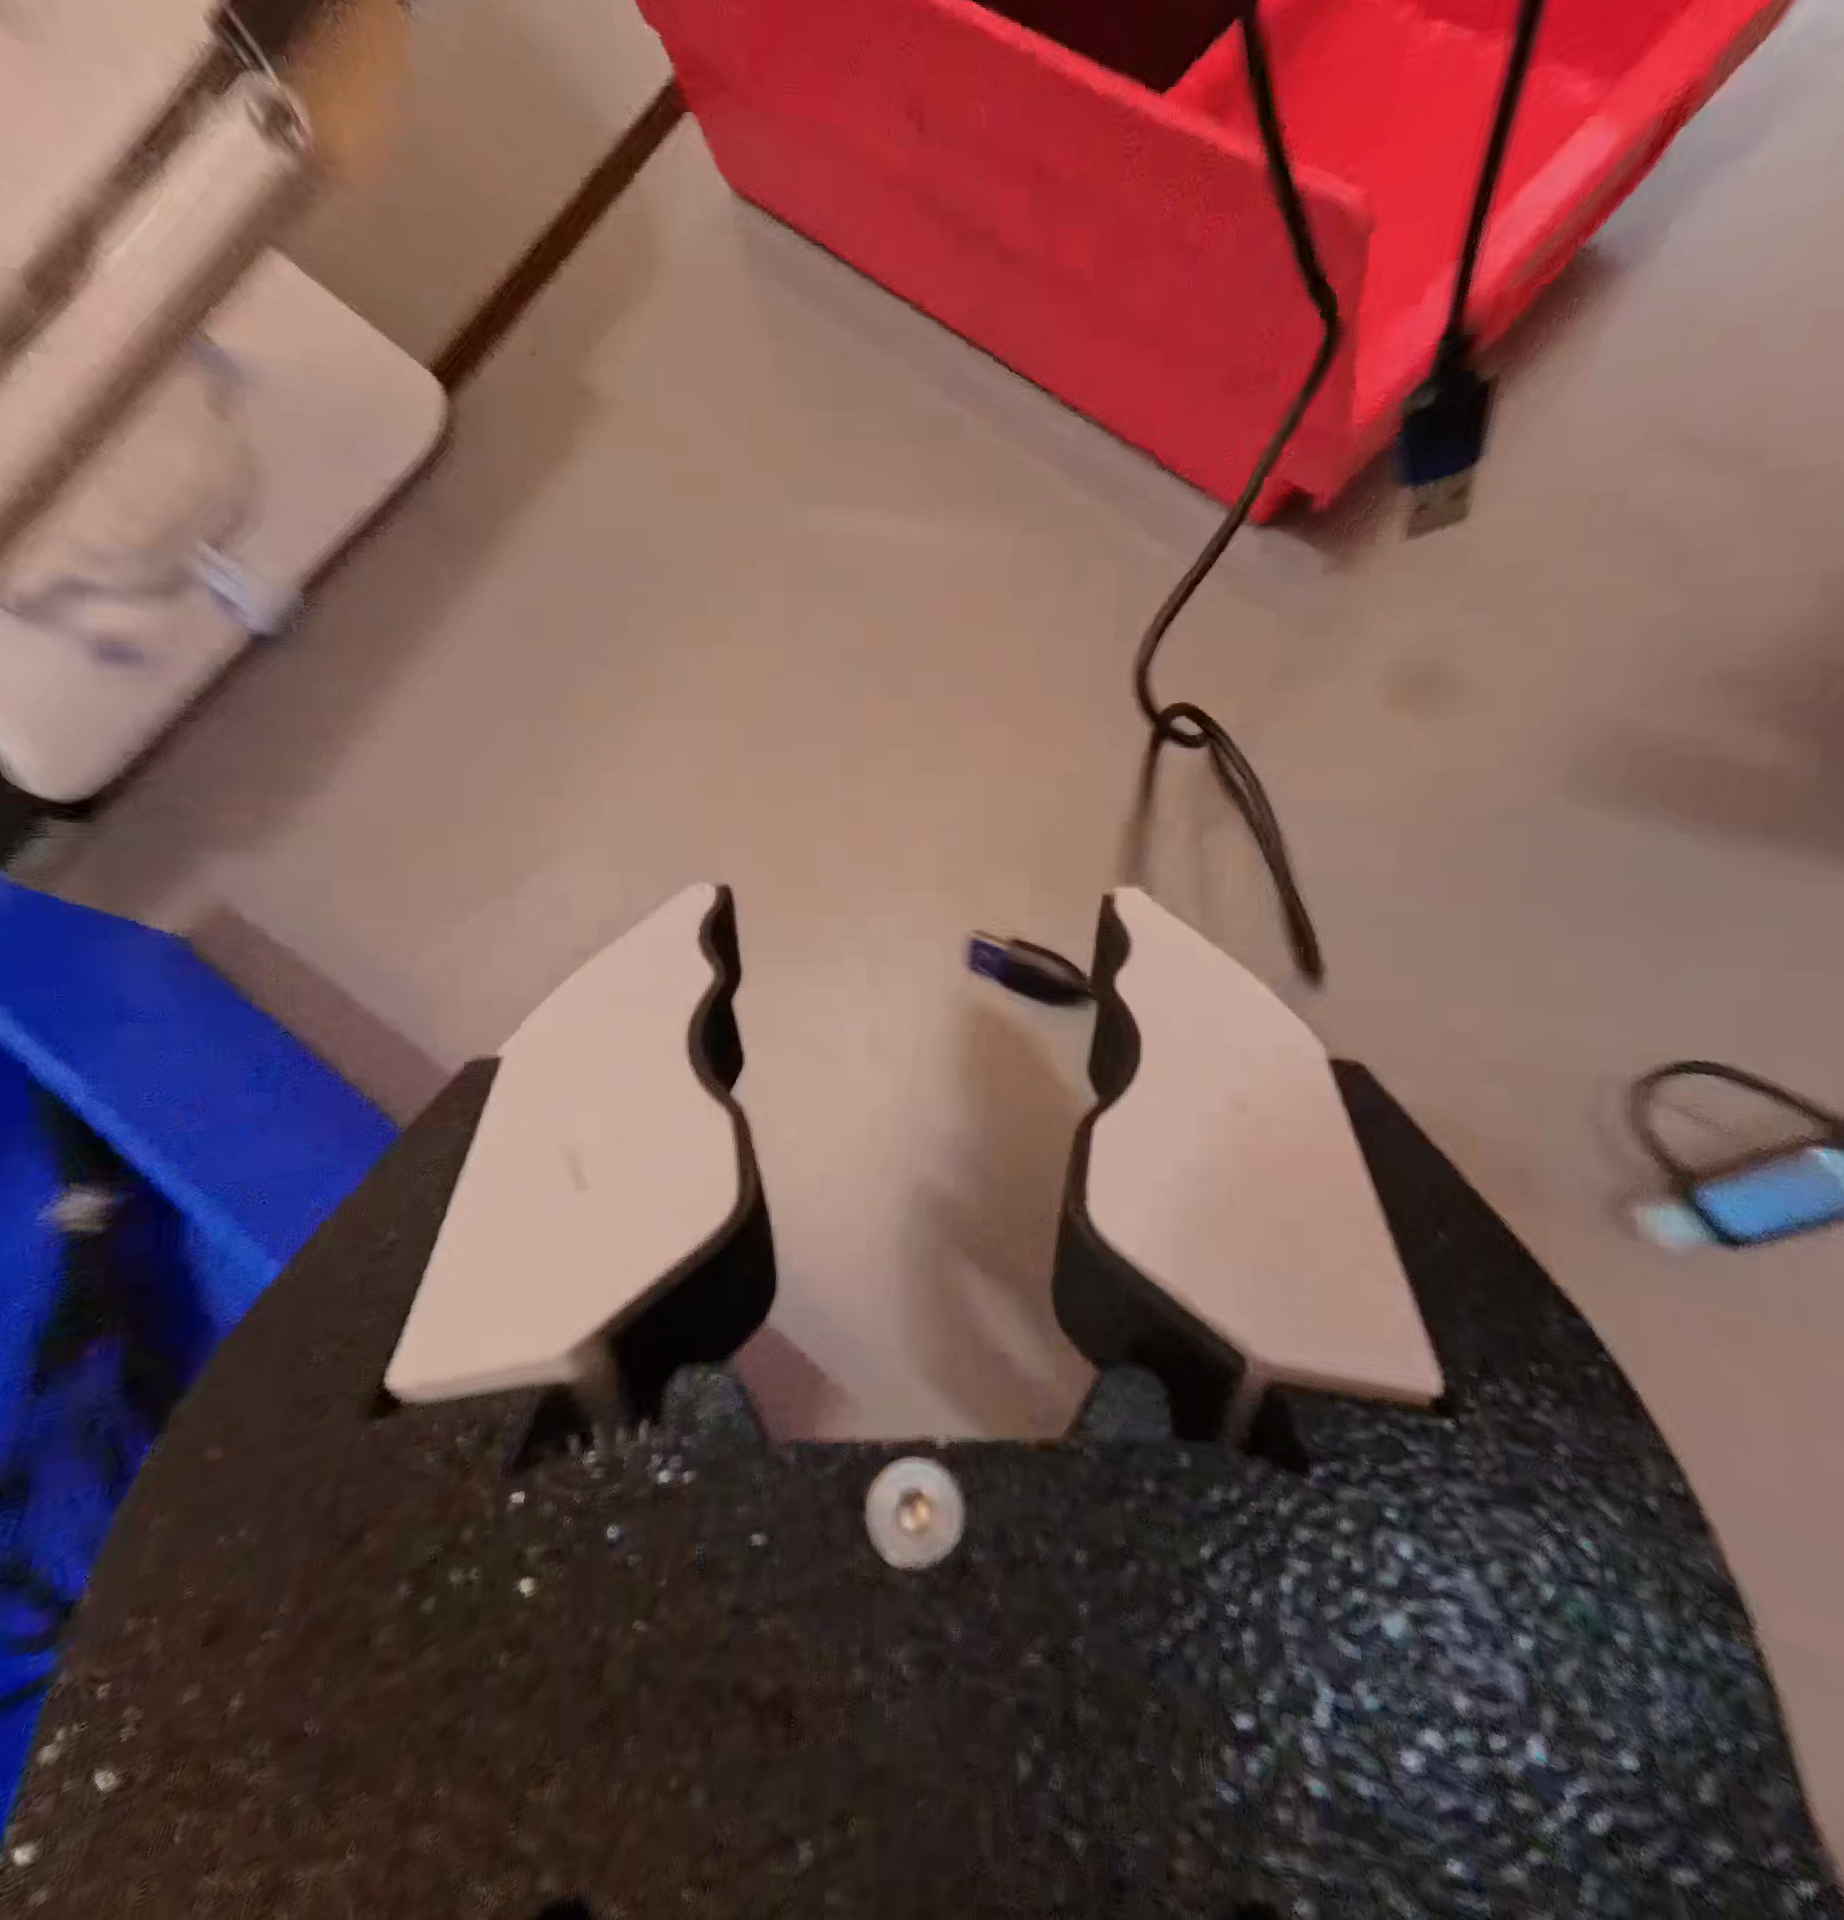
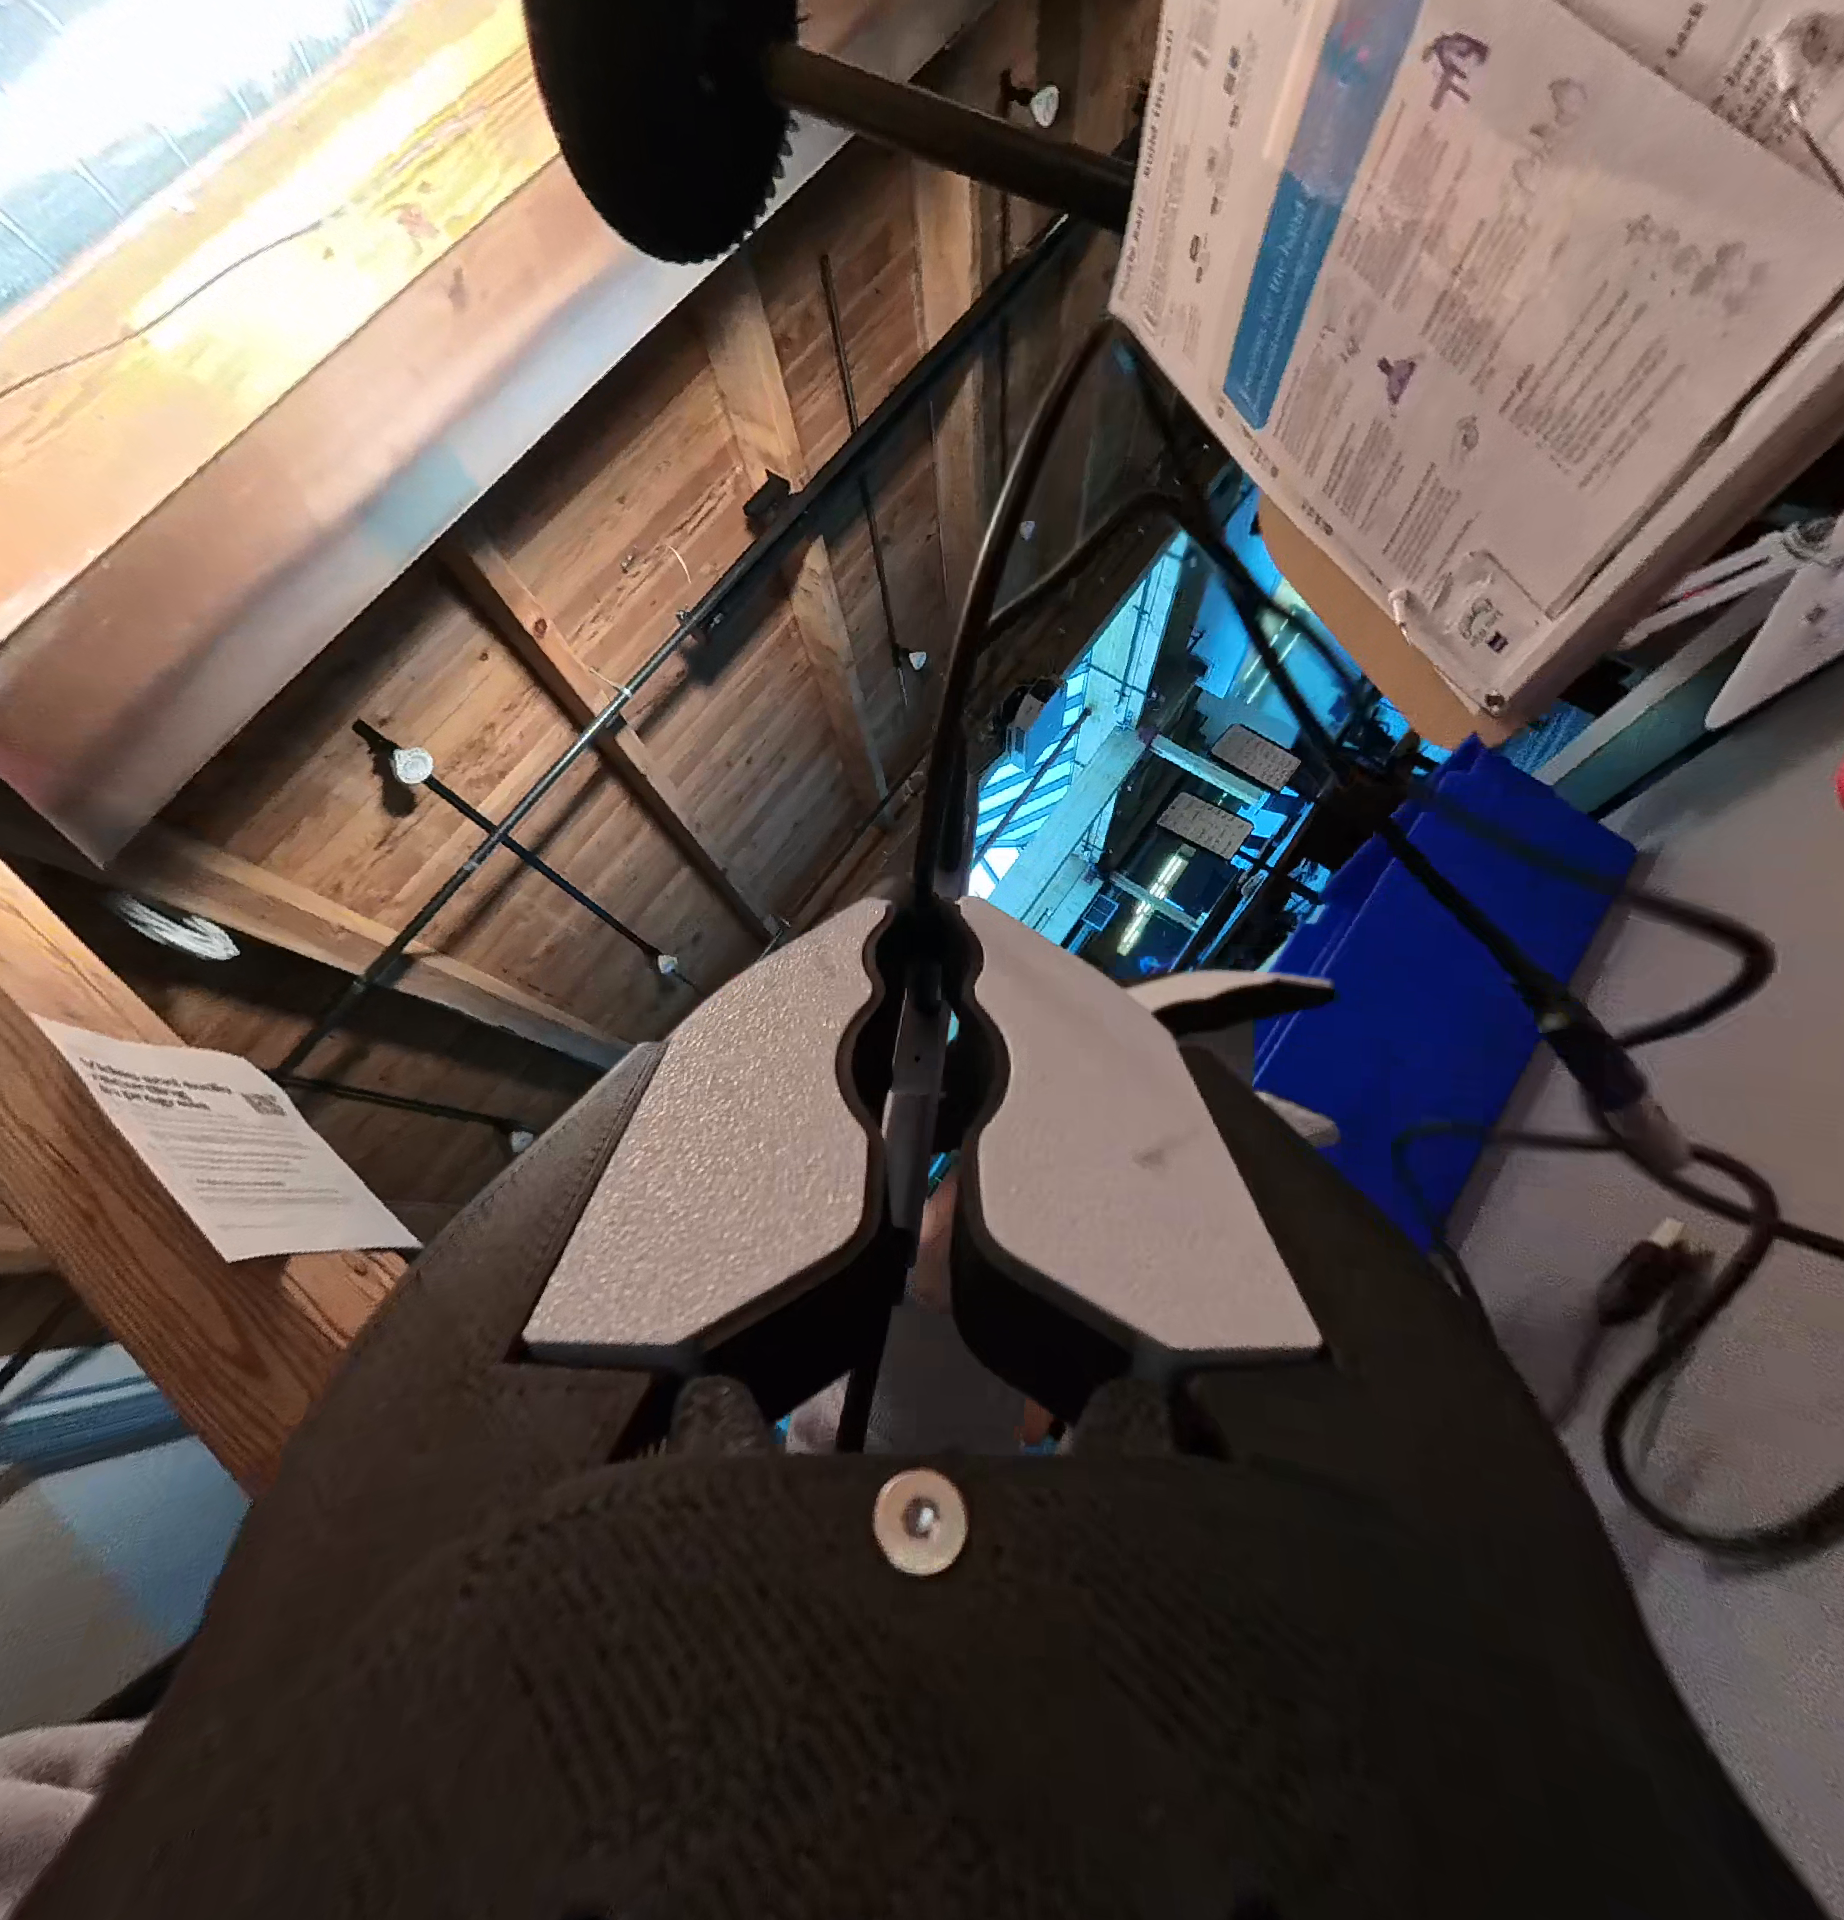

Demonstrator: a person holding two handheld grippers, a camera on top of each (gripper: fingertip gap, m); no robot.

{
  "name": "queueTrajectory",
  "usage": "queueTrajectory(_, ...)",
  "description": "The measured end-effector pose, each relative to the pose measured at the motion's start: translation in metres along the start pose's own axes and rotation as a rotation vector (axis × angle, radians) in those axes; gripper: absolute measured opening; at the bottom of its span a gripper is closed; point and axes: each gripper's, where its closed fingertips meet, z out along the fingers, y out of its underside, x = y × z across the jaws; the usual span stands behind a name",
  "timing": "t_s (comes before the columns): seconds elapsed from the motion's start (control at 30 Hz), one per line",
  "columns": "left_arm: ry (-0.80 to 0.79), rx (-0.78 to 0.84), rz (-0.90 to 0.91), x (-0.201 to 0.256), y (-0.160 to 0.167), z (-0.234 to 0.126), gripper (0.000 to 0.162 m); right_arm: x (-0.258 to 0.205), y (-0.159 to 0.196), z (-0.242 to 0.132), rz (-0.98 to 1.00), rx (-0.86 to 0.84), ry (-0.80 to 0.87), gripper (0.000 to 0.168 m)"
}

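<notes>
A black cable (image 2: 933, 904) was pinched in the right gripper (image 2: 926, 906), raised toward wooden beams. The left gripper (image 1: 916, 904) hung spread and empty over the tan table (image 1: 793, 644), a dangling plug (image 1: 1027, 964) beside its fingertip, near a red bin (image 1: 1053, 208).

red bin (image 1: 1053, 208) | blue bin (image 1: 118, 1091) | black cable (image 1: 1302, 312) | beige table (image 1: 793, 675) | left gripper (image 1: 918, 935) speckled black, pale fingers (image 1: 606, 1122) | brown wooden wall (image 2: 637, 644)
</notes>
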Motion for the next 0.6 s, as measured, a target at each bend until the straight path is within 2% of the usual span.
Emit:
queueTrajectory(0.03, 0.037, 0.031, -0.064, 0.003, 0.005, -0.005, 0.063, 0.004, 0.002, 0.0, 0.012, 0.001, 0.007, 0.007)
queueTrajectory(0.1, -0.01, 0.194, -0.187, 0.004, -0.004, -0.028, 0.062, 0.01, 0.005, 0.001, 0.036, 0.005, 0.012, 0.007)
queueTrajectory(0.13, -0.008, 0.32, -0.252, 0.014, -0.015, -0.043, 0.056, 0.012, 0.007, 0.002, 0.036, -0.001, 0.012, 0.007)
queueTrajectory(0.2, 0.148, 0.565, -0.364, 0.059, -0.04, -0.069, 0.046, 0.014, 0.017, 0.007, 0.045, -0.03, 0.001, 0.007)
queueTrajectory(0.23, 0.256, 0.63, -0.415, 0.082, -0.047, -0.076, 0.045, 0.014, 0.024, 0.01, 0.056, -0.049, -0.014, 0.007)
queueTrajectory(0.33, 0.525, 0.676, -0.597, 0.119, -0.056, -0.072, 0.046, 0.013, 0.048, 0.02, 0.047, -0.131, -0.037, 0.007)
queueTrajectory(0.37, 0.597, 0.7, -0.665, 0.121, -0.059, -0.072, 0.036, 0.013, 0.055, 0.023, 0.037, -0.151, -0.038, 0.007)
queueTrajectory(0.4, 0.652, 0.732, -0.729, 0.119, -0.062, -0.072, 0.019, 0.013, 0.062, 0.027, 0.031, -0.174, -0.042, 0.007)
queueTrajectory(0.43, 0.698, 0.765, -0.778, 0.117, -0.064, -0.073, 0.012, 0.012, 0.066, 0.03, 0.028, -0.19, -0.055, 0.007)
queueTrajectory(0.53, 0.762, 0.808, -0.862, 0.107, -0.058, -0.072, 0.009, 0.019, 0.073, 0.039, -0.023, -0.275, -0.006, 0.006)
queueTrajectory(0.57, 0.751, 0.787, -0.89, 0.102, -0.052, -0.069, 0.008, 0.023, 0.078, 0.04, -0.074, -0.346, 0.02, 0.011)
queueTrajectory(0.6, 0.743, 0.758, -0.906, 0.097, -0.046, -0.068, 0.009, 0.024, 0.083, 0.041, -0.133, -0.43, 0.027, 0.024)
